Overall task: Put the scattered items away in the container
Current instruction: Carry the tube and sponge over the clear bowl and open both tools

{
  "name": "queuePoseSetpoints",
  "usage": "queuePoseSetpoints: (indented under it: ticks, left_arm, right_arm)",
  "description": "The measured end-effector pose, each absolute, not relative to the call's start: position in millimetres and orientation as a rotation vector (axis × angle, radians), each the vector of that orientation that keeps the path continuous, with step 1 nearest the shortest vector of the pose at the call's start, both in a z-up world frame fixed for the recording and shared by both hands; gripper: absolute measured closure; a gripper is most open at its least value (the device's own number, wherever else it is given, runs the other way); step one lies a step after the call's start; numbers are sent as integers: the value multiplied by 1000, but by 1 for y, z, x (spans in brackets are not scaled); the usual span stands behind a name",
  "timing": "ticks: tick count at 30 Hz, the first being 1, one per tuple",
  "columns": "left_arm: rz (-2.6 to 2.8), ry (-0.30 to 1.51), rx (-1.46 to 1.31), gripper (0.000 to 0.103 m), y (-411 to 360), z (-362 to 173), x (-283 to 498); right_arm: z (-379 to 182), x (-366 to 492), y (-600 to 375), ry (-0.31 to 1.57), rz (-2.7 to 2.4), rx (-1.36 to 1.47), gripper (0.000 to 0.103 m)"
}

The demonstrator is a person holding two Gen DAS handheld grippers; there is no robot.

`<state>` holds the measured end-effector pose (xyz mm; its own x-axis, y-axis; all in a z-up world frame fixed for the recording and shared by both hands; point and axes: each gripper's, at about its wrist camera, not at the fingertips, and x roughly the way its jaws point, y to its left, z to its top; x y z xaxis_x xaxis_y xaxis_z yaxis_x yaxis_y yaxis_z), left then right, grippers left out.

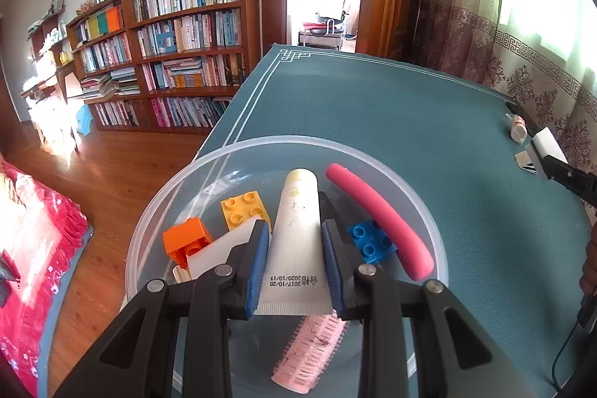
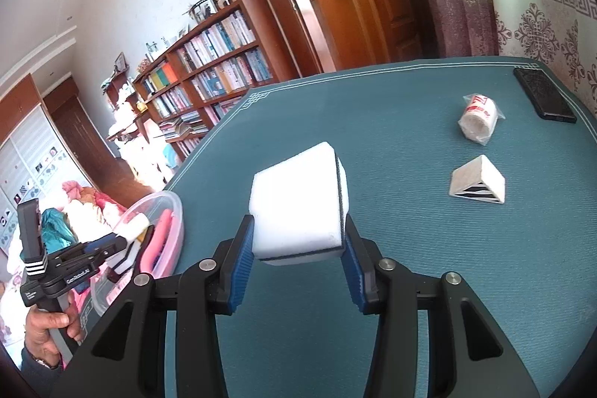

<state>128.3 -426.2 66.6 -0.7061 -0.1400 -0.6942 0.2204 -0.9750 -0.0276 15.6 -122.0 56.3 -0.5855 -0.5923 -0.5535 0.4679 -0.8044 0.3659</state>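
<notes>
White tube (image 1: 296, 241) over container (image 1: 418, 189) – sponge (image 2: 298, 207) aloft

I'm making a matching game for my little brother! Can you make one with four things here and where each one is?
Things:
1. white tube
2. white sponge
3. pink foam stick
4. wrapped roll

Places:
A. lying in the clear bowl
B. on the blue table
C. held by the left gripper
D. held by the right gripper

Pairs: 1-C, 2-D, 3-A, 4-B

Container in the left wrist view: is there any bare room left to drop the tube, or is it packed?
Crowded toward the near side of the clear container: the orange brick, yellow brick, blue brick, pink foam stick and pink roller. Bare floor remains along the far rim, beyond the yellow brick. The white tube is held over the middle.
</notes>
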Motion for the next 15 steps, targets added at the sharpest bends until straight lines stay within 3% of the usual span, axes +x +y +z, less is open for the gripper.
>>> queuePoseSetpoints:
  ticks: [5, 15]
  left_arm:
    - [-2729, 183, 1096, 69, -433, 65, 126]
    - [-2751, 231, 1045, 32, -446, 67, 138]
  right_arm:
    - [62, 36, -157, -205, -2267, 896, 57]
    - [56, 70, -234, -99, -2108, 905, 57]
